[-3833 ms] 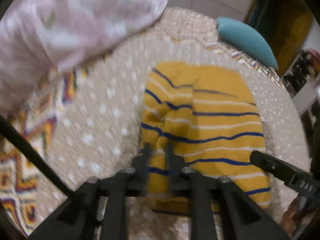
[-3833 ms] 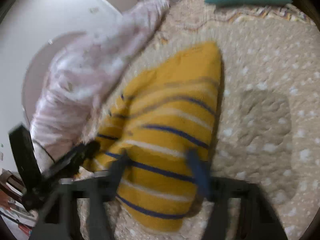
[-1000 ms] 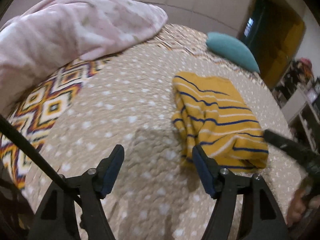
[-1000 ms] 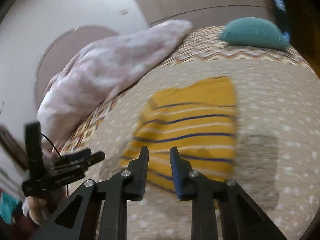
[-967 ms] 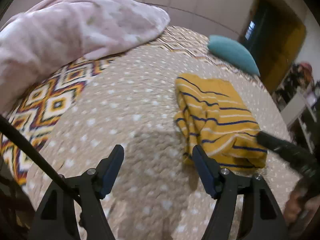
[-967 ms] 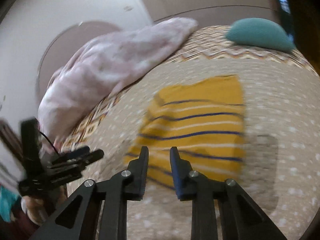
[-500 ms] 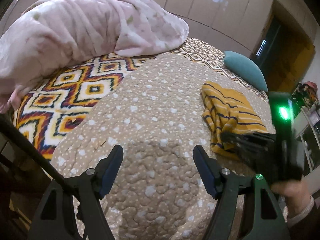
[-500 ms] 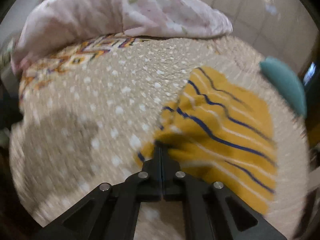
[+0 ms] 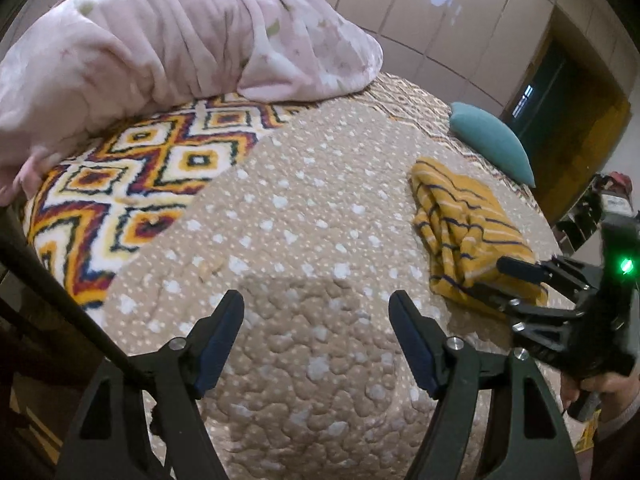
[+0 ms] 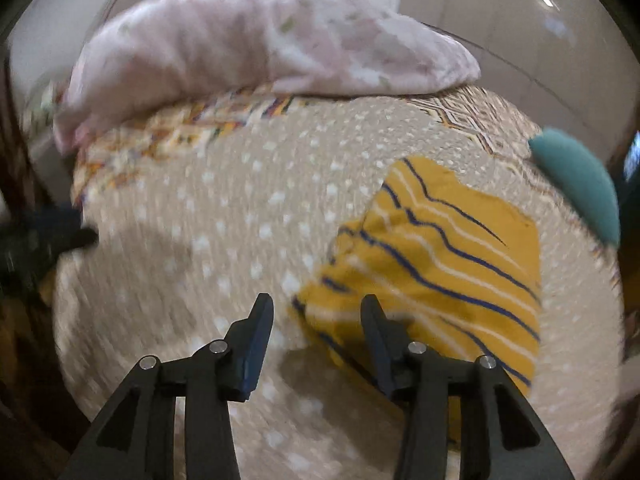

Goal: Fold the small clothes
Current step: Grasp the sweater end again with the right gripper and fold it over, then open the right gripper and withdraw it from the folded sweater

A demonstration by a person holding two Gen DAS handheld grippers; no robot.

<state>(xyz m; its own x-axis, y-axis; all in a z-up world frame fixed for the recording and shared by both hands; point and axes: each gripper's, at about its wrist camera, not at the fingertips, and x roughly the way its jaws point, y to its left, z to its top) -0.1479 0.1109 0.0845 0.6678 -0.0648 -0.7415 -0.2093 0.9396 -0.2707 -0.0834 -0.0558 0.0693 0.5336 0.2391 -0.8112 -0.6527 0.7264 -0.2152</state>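
Left wrist view shows the left tongs (image 9: 316, 316) spread, empty, over bare bedspread (image 9: 304, 184). The right tongs (image 10: 316, 322), jaws just parted, straddle the near corner of the folded yellow striped garment (image 10: 444, 256), probably releasing it.

fingers (image 9: 218, 340): mine are black struts with dark blue pads
screws (image 9: 455, 343): silver, at each joint
light (image 9: 625, 266): green, on my right unit
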